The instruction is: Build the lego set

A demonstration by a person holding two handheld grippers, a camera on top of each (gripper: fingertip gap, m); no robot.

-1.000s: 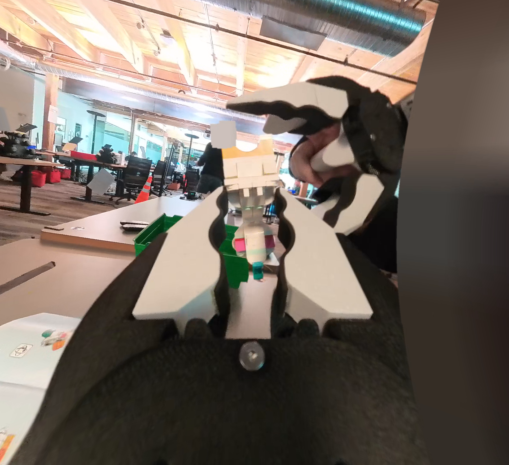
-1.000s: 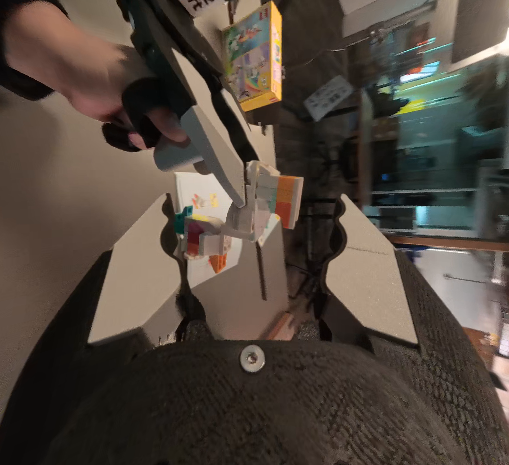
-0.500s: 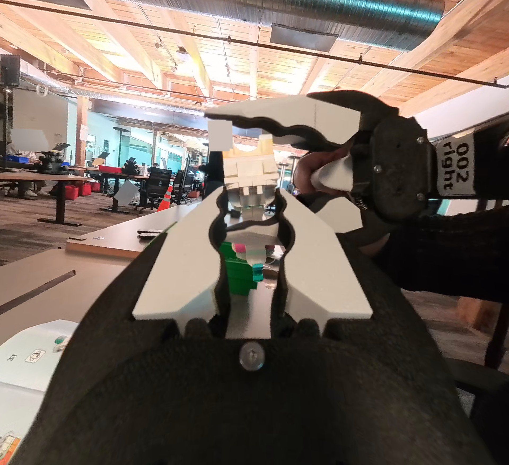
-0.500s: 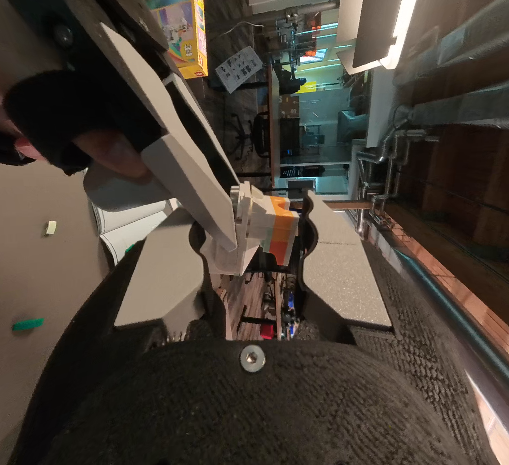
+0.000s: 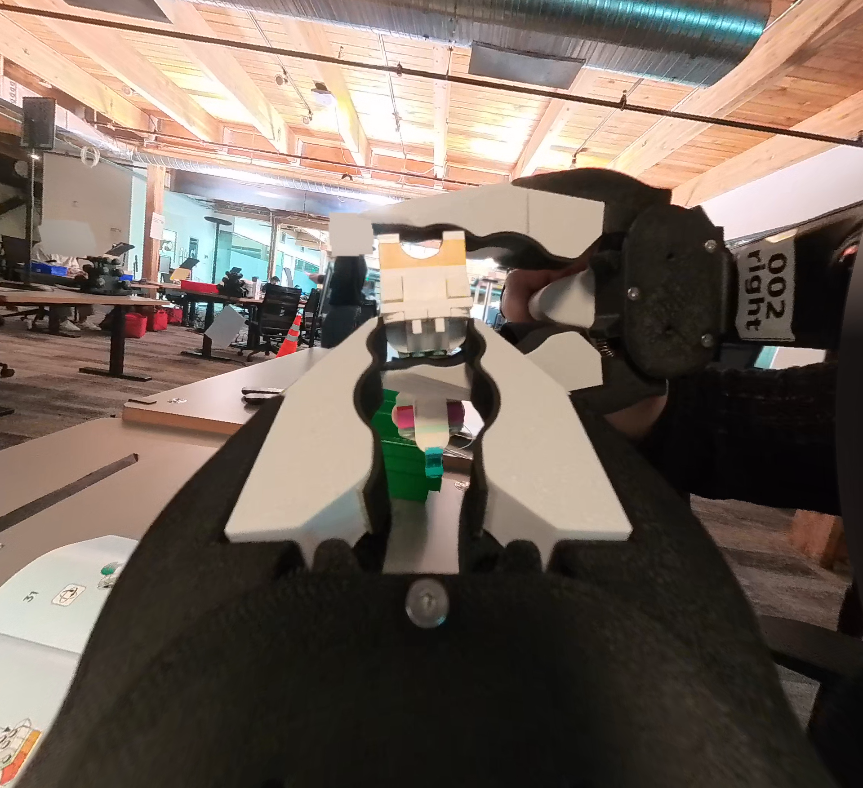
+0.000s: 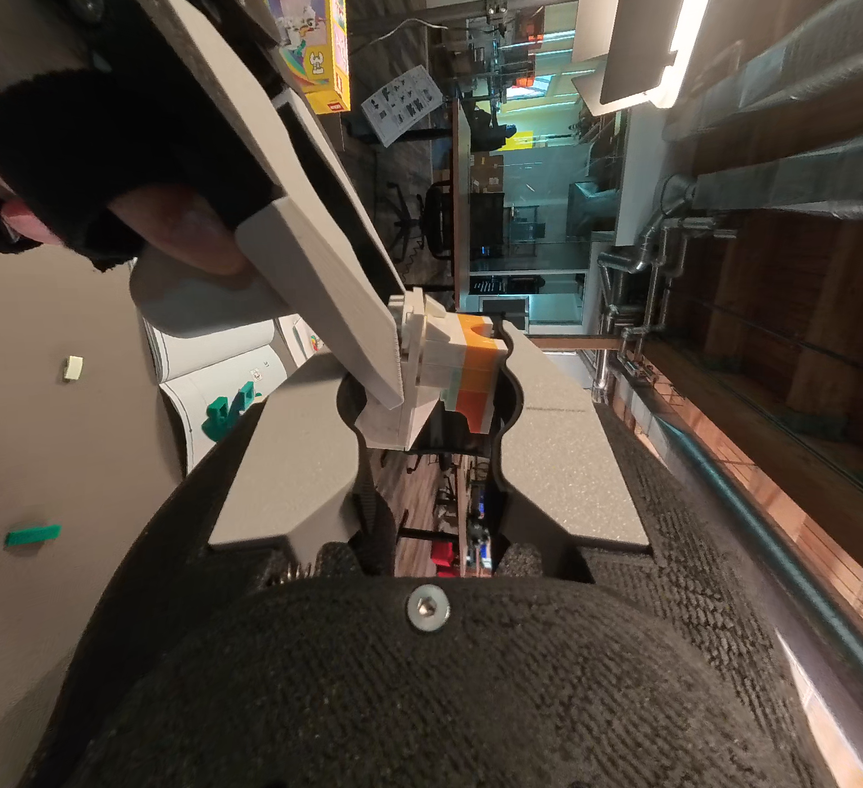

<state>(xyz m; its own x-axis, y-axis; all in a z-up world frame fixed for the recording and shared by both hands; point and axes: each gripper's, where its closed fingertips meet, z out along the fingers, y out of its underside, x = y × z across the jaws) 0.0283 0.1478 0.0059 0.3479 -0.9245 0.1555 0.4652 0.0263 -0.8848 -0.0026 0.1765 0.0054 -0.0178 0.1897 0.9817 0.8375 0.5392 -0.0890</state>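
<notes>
Both claws now meet on the same piece: the left gripper (image 5: 422, 341), whose white fingers pinch the narrow middle of the half-built white lego figure with an orange-topped block (image 5: 421, 294), holds it raised off the table, while the right gripper (image 6: 450, 373) has come in from the side and brought its jaws around the figure's orange end. A second ago those right jaws stood wide with the figure well short of them; now one finger touches the orange face and the other lies against the left gripper's finger, so I judge it closing to press, though whether it truly clamps I cannot tell. Behind, the yellow cardboard set box (image 6: 317, 19) and open white instruction booklet (image 6: 219, 373) lie on the tan table (image 6: 70, 462), with a small green loose brick (image 6: 32, 535) unused.
</notes>
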